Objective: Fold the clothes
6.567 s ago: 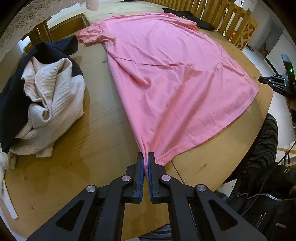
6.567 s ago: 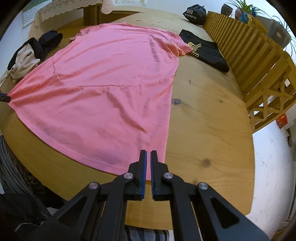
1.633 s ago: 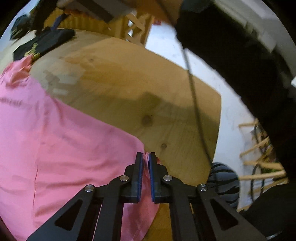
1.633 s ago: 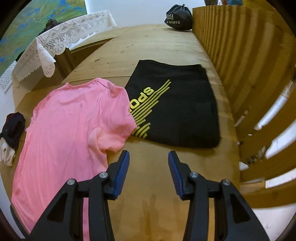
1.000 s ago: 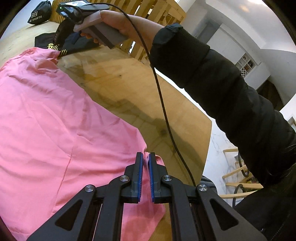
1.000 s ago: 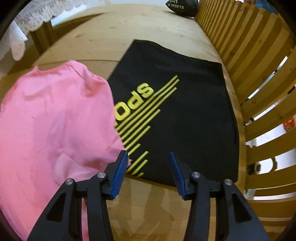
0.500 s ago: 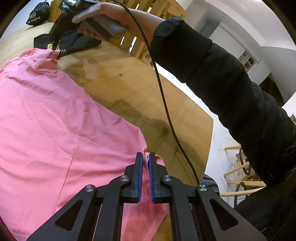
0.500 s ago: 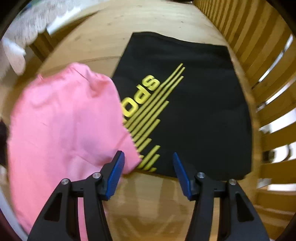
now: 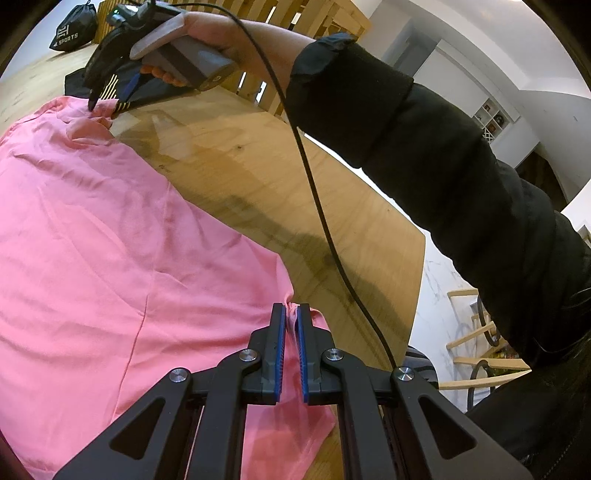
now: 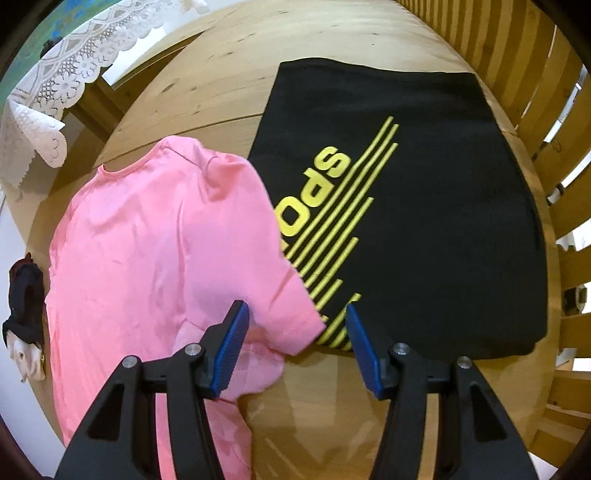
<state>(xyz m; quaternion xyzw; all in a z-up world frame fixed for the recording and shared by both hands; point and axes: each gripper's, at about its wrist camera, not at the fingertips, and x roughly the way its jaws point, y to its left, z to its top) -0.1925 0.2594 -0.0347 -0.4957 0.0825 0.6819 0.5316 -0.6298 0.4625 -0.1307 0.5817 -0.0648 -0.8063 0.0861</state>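
Observation:
A pink T-shirt (image 9: 110, 251) lies spread on the round wooden table (image 9: 280, 177). My left gripper (image 9: 290, 321) is shut on a pinch of its hem near the table's edge. In the right wrist view the pink T-shirt (image 10: 159, 251) shows its collar and one sleeve, and that sleeve lies over the edge of a folded black shirt (image 10: 424, 206) with yellow print. My right gripper (image 10: 295, 325) is open, its fingers straddling the sleeve's corner. The left wrist view shows the right gripper (image 9: 110, 92) far off at the sleeve, held by a hand with a black sleeve (image 9: 424, 147).
A wooden slatted railing (image 10: 546, 110) runs along the table's right side. A white lace cloth (image 10: 55, 92) hangs at the far left. A dark and cream bundle of clothes (image 10: 26, 317) lies at the table's left rim. A black sports bag (image 9: 72, 31) sits far back.
My right gripper has come lower and closer to the pink sleeve, its open fingers now around the sleeve's corner. My left gripper still holds the hem in about the same place.

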